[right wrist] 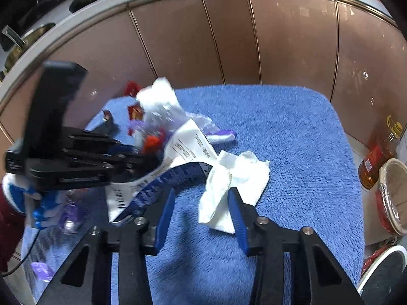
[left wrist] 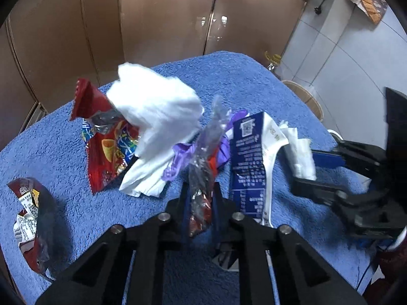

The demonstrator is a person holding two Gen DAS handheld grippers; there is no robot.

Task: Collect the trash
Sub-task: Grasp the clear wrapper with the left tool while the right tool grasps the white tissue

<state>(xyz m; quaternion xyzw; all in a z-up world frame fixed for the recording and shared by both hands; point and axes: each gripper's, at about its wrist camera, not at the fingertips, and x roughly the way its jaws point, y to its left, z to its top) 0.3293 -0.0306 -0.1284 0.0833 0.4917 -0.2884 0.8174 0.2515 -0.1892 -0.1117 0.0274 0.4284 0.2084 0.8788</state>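
My left gripper (left wrist: 201, 193) is shut on a crumpled clear and red wrapper (left wrist: 201, 178), which stands up between its fingers at the near side of the trash pile. Behind it lie a purple wrapper (left wrist: 182, 157), a big white tissue wad (left wrist: 157, 117), a red snack bag (left wrist: 106, 150) and a flattened blue milk carton (left wrist: 248, 162). My right gripper (right wrist: 202, 193) is open over a small white tissue (right wrist: 236, 178). The tissue lies between the blue pads, against the right one, and the left pad stands apart from it. The left wrist view shows that gripper (left wrist: 304, 170) beside the carton.
A blue towel (right wrist: 279, 127) covers the table. Another red wrapper (left wrist: 30, 218) lies alone at the left. Brown cabinet doors (right wrist: 229, 38) stand just behind the table. An oil bottle (right wrist: 379, 157) and a lined basket (right wrist: 393, 195) are on the floor at the right.
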